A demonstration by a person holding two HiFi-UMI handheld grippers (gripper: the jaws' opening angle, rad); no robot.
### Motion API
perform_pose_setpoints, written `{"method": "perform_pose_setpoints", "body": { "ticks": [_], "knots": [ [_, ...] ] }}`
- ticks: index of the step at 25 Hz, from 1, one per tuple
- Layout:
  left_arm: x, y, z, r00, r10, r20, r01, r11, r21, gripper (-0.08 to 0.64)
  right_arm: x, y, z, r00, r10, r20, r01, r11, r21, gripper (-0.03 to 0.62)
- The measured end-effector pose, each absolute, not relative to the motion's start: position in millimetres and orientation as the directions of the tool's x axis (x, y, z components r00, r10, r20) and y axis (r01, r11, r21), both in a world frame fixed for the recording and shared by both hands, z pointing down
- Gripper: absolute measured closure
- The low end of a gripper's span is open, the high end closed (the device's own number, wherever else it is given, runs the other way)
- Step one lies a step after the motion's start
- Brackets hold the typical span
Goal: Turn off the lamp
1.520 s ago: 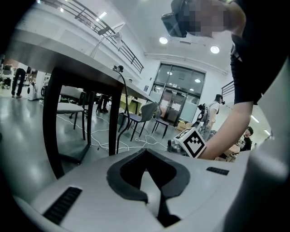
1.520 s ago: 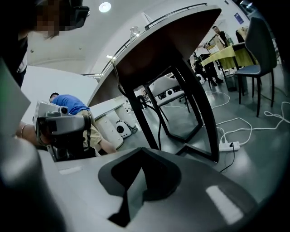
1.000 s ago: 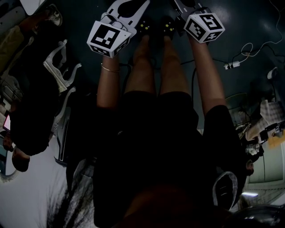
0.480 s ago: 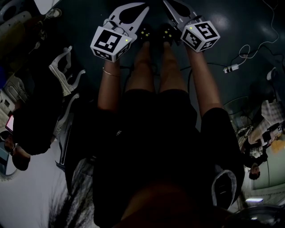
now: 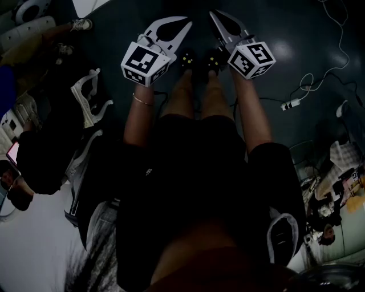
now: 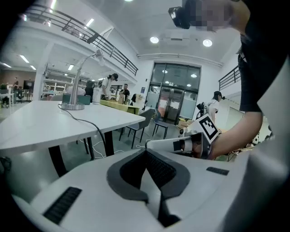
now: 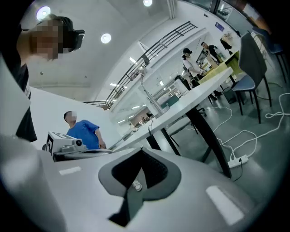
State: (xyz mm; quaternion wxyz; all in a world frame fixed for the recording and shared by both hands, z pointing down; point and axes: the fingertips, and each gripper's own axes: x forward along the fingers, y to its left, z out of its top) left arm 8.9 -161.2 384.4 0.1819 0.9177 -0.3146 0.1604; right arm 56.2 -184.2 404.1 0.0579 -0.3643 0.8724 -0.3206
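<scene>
Both grippers have come up since a second ago. In the head view their jaw tips were cut off by the top edge then, and now the whole of each shows, while the power strip [image 5: 289,105] on the floor [image 5: 296,40] has slid lower in the picture. The left gripper [image 5: 186,24] and the right gripper [image 5: 213,14] are held out side by side in front of the person, apart from each other, above the shoes [image 5: 189,60].

The left gripper's jaws are pressed together with nothing between them. The right gripper's jaws are together and empty as well.

The lamp [image 6: 78,84] shows in the left gripper view, well away from both grippers. It stands on the far part of a white table [image 6: 41,124], round base down, with a slim arm rising and bending over to a small head. A dark cord [image 6: 86,122] runs from its base across the tabletop towards the near edge. A grey chair [image 6: 146,118] stands beyond the table's corner. In the right gripper view a person in a blue top [image 7: 85,132] stands beyond the left gripper
</scene>
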Motion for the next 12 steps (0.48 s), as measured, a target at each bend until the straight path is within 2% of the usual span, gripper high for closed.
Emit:
{"method": "perform_pose_setpoints", "body": {
  "ticks": [12],
  "knots": [
    [17,-176,317,0.747,-0.552,0.37,-0.639,-0.75,0.172,0.553,62,-191,327,-0.726,-0.685,0.05,-0.595,0.59,-0.546,0.592]
  ]
}}
